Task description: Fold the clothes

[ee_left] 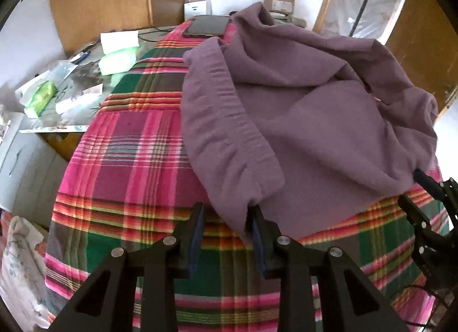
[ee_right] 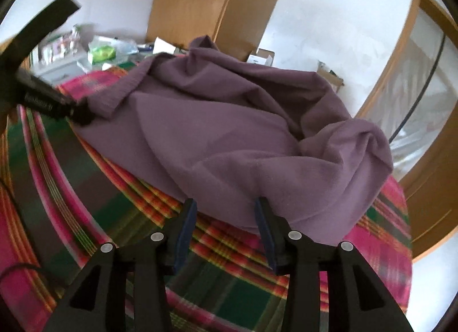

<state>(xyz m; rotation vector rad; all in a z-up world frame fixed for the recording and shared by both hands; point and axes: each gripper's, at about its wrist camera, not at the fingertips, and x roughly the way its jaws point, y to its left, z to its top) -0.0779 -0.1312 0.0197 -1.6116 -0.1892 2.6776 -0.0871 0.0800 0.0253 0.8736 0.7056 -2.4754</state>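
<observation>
A crumpled purple garment (ee_left: 300, 103) lies on a pink-and-green plaid cloth (ee_left: 128, 160). My left gripper (ee_left: 227, 209) is open at the garment's near corner. The ribbed edge hangs down beside its right finger, and a bit of fabric sits between the jaws without being pressed. In the right wrist view the garment (ee_right: 229, 131) fills the middle, and my right gripper (ee_right: 226, 203) is open with the near hem lying between its fingertips. The right gripper (ee_left: 415, 189) also shows at the garment's right edge. The left gripper (ee_right: 83, 113) shows against the ribbed edge at the left.
A dark tablet (ee_left: 207, 26) lies at the far end of the plaid cloth. To the left is a cluttered desk (ee_left: 86, 89) with papers and green packets. Cardboard boxes (ee_left: 279, 0) stand against the wall behind. A wooden door (ee_right: 423, 103) is on the right.
</observation>
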